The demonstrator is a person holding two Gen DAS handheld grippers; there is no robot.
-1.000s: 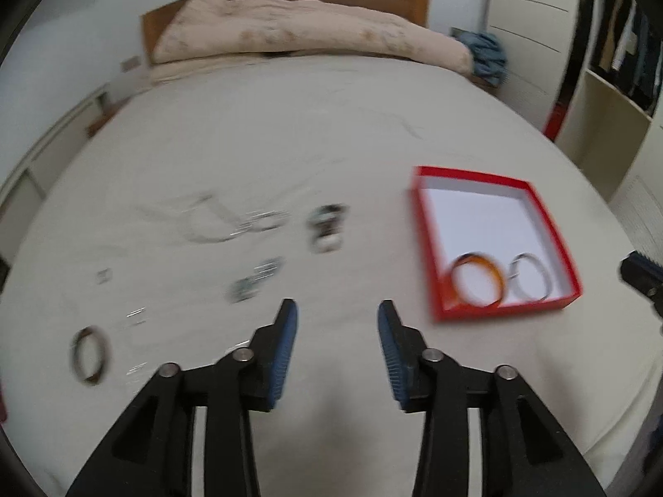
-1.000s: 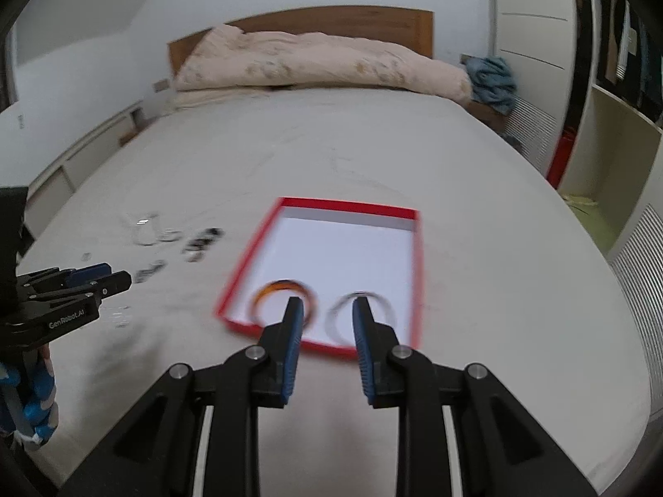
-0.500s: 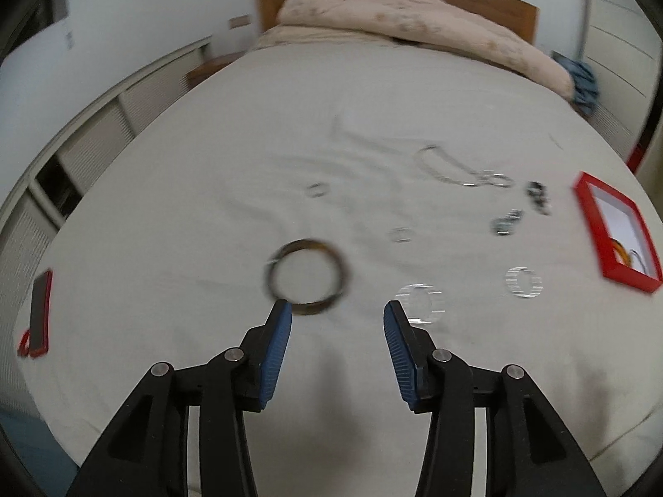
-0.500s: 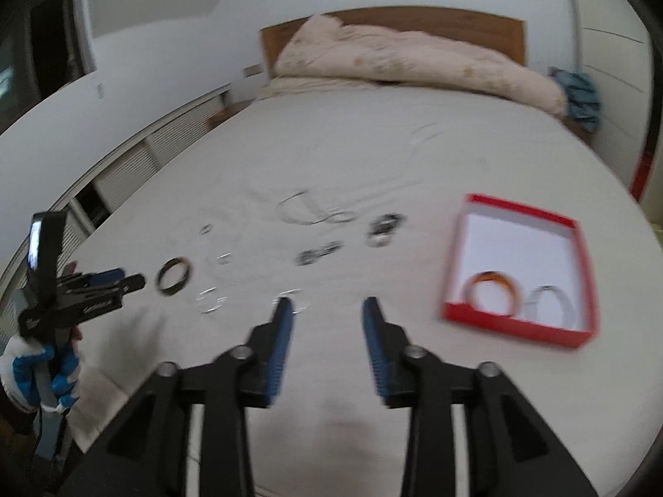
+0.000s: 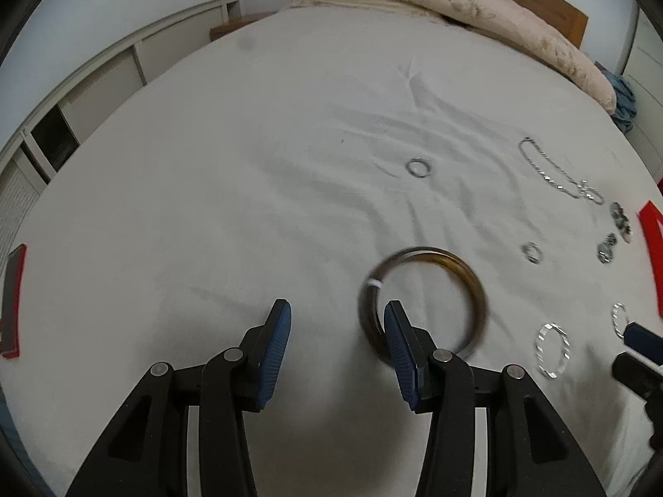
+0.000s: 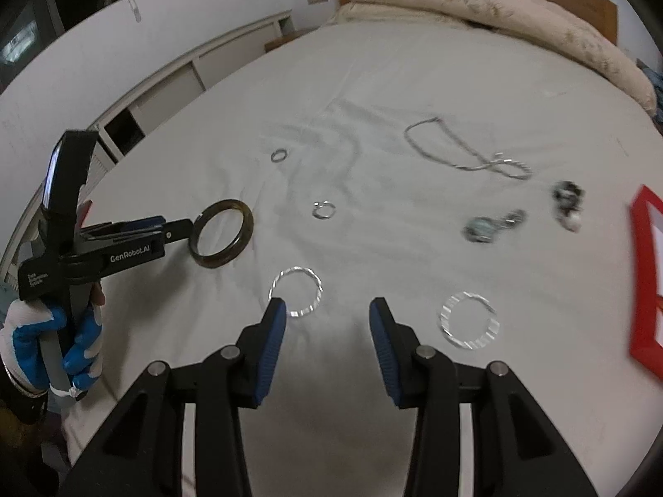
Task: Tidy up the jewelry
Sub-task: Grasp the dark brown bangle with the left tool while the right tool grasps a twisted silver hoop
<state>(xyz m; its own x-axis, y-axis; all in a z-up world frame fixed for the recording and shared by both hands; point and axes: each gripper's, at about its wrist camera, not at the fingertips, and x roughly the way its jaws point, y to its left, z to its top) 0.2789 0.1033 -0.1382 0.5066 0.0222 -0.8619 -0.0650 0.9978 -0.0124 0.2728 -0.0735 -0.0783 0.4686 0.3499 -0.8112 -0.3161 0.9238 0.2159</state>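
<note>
A dark brown bangle (image 5: 422,298) lies on the white bed sheet, also in the right wrist view (image 6: 221,233). My left gripper (image 5: 337,331) is open; its right finger (image 5: 400,343) overlaps the bangle's left rim, the left finger stands clear. My right gripper (image 6: 327,327) is open and empty above two silver bangles (image 6: 295,291) (image 6: 470,319). Small rings (image 6: 324,209) (image 6: 279,155), a silver chain (image 6: 460,149), earrings (image 6: 493,223) and dark pieces (image 6: 567,201) lie farther out. The red box (image 6: 644,285) is at the right edge.
A folded beige duvet (image 5: 468,4) lies at the wooden headboard. Low white cabinets (image 5: 103,78) run along the left of the bed. A red-edged phone (image 5: 12,298) lies near the bed's left edge.
Both grippers have swung left, away from the red box. My left gripper has closed in on the brown bangle. My right gripper has opened wider and dropped toward the silver bangles.
</note>
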